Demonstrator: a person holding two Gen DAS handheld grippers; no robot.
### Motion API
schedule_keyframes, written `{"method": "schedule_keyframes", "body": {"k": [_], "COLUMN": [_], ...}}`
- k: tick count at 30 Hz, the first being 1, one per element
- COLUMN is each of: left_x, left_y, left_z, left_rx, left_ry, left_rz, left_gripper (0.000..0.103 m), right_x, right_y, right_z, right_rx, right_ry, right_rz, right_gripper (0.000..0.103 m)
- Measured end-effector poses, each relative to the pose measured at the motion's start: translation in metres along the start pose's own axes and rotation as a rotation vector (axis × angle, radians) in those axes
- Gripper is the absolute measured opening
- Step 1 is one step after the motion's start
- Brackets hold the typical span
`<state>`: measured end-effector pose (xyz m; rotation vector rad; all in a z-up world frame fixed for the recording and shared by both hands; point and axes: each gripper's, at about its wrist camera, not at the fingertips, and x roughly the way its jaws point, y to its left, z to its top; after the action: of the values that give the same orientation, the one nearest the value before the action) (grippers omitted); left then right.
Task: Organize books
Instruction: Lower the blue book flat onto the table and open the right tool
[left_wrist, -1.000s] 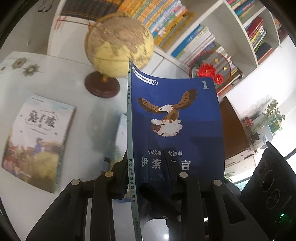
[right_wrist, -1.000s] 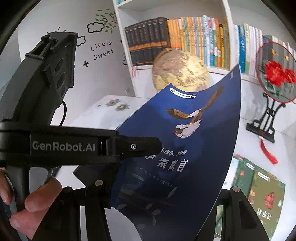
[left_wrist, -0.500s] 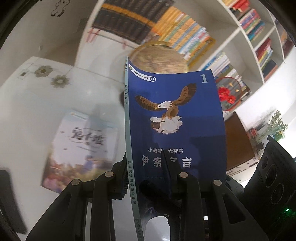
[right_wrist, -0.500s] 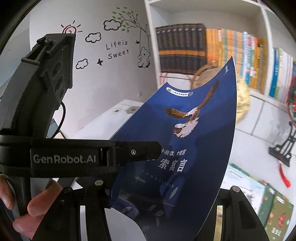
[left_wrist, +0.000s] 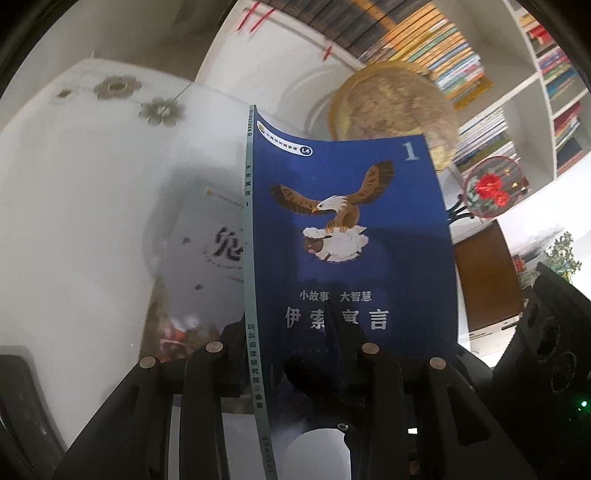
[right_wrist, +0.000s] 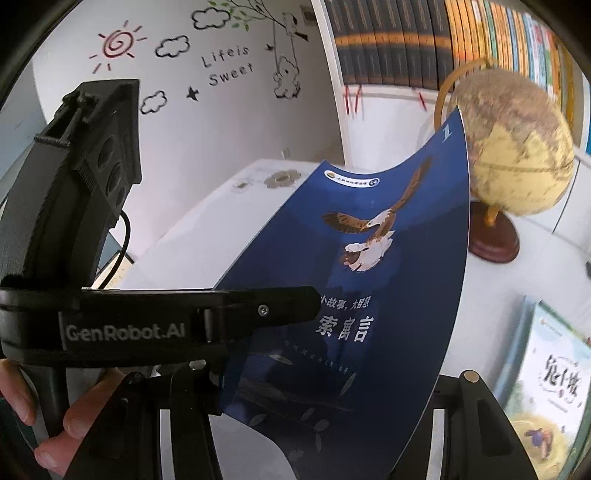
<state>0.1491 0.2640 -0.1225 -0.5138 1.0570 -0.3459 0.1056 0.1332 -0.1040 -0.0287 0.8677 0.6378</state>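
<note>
A thin blue book with an eagle on its cover (left_wrist: 351, 236) stands upright in my left gripper (left_wrist: 291, 350), which is shut on its lower spine edge. The same blue book (right_wrist: 354, 295) shows in the right wrist view, bent and lifted above the white table (right_wrist: 192, 251), with the left gripper's finger (right_wrist: 258, 310) across it. My right gripper's fingers are wide apart; its left finger (right_wrist: 192, 384) sits beside the book's lower corner, its right finger (right_wrist: 472, 391) stands clear of the cover. A pale picture book (left_wrist: 207, 258) lies flat on the table behind the blue one; it also shows in the right wrist view (right_wrist: 546, 391).
A yellow globe on a wooden base (right_wrist: 513, 162) stands on the table near the bookshelf (right_wrist: 413, 40) full of upright books. A round red-flower fan on a stand (left_wrist: 491, 188) is at the right. A dark wooden cabinet (left_wrist: 484, 280) lies beyond.
Both grippers and the blue book have swung left across the table; the globe has shifted right in both views and the pale picture book now sits behind the blue one.
</note>
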Motion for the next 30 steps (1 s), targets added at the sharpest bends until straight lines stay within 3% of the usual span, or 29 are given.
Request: {"method": "schedule_keyframes", "body": {"k": [14,21,23,25,29,30], "left_x": [0.039,0.034,0.024,0.017,0.004,0.0], "left_y": [0.046,0.056,0.062,0.066,0.067,0.065], "left_z": [-0.004,-0.006,-0.005,-0.003,-0.011,-0.014], "left_rx": [-0.066,-0.054,-0.064,-0.063,-0.062,-0.055], "left_ry": [0.112,0.137,0.118,0.104,0.086,0.074], "left_rz": [0.045,0.098,0.148,0.185,0.197,0.21], "left_gripper": [0.03,0.035,0.036,0.041,0.064,0.064], "right_x": [0.064,0.075,0.073,0.069,0.056,0.051], "right_y": [-0.014,-0.023,-0.03,-0.037,-0.041,-0.041], "right_z": [-0.011,-0.021,-0.024,-0.027,-0.035,-0.038], "right_rx": [0.132,0.18,0.207,0.223,0.231,0.228], "right_ry": [0.105,0.156,0.177,0.191,0.207,0.206], "right_rz": [-0.011,-0.008,-0.017,-0.019,-0.023,-0.027], "right_gripper": [0.055,0.055,0.055,0.055,0.057,0.058]}}
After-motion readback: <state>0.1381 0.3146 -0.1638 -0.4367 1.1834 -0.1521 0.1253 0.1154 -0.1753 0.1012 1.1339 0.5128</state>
